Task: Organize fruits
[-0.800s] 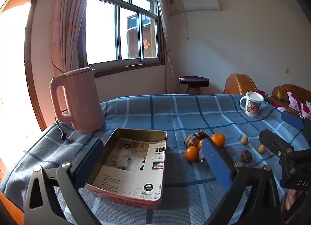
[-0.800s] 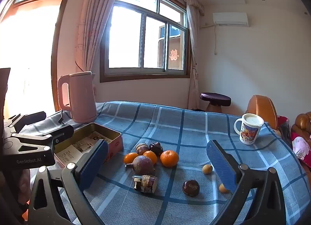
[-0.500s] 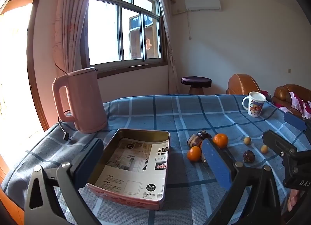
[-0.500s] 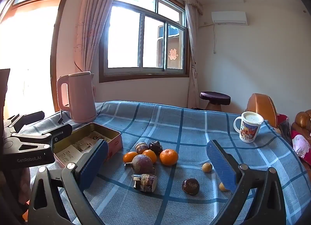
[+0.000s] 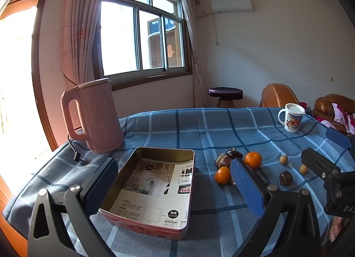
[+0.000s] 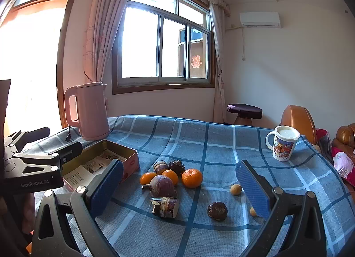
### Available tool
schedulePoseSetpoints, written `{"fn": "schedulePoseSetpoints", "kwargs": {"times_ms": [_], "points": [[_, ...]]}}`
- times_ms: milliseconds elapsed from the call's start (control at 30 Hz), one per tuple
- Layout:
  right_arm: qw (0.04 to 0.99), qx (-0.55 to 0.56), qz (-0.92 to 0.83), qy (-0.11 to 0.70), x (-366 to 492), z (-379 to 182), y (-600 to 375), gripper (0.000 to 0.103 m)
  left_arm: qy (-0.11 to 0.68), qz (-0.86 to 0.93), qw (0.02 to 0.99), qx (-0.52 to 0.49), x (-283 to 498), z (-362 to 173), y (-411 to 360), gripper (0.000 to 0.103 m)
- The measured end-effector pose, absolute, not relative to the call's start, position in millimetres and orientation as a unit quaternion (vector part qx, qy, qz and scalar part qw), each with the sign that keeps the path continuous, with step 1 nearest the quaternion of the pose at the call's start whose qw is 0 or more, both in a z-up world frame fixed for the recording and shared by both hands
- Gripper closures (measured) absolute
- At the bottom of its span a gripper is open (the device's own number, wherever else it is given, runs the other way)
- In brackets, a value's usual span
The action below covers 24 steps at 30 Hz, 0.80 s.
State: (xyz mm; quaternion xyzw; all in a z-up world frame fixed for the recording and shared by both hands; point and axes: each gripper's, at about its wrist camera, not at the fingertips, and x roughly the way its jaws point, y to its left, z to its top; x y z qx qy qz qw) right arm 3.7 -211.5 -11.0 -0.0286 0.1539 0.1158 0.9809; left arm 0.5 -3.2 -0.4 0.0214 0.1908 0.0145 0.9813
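Currently both tongs are hovering low over the bench (image 6: 221,143), tilting slightly downward. Left tongs (image 5: 175,181) are gaping fully, gripping nothing, framing the tin (image 5: 188,223). Right tongs (image 6: 177,186) are likewise standing wide and empty, framing the fruit. Three oranges (image 6: 192,178), dark purple fruits (image 6: 161,186) and small yellow ones (image 6: 235,189) are lying loose on the checked cloth, just beside the tin, which is holding only printed paper (image 5: 155,190).
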Motion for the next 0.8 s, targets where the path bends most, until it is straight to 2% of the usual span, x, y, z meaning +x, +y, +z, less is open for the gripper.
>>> {"fn": "schedulePoseSetpoints", "kwargs": {"times_ms": [800], "points": [[0.981,-0.027,0.116,0.156,2.7,-14.5,-210.8,0.001,0.193,0.014,0.981,0.025,0.5,-5.6,-3.8,0.0]]}}
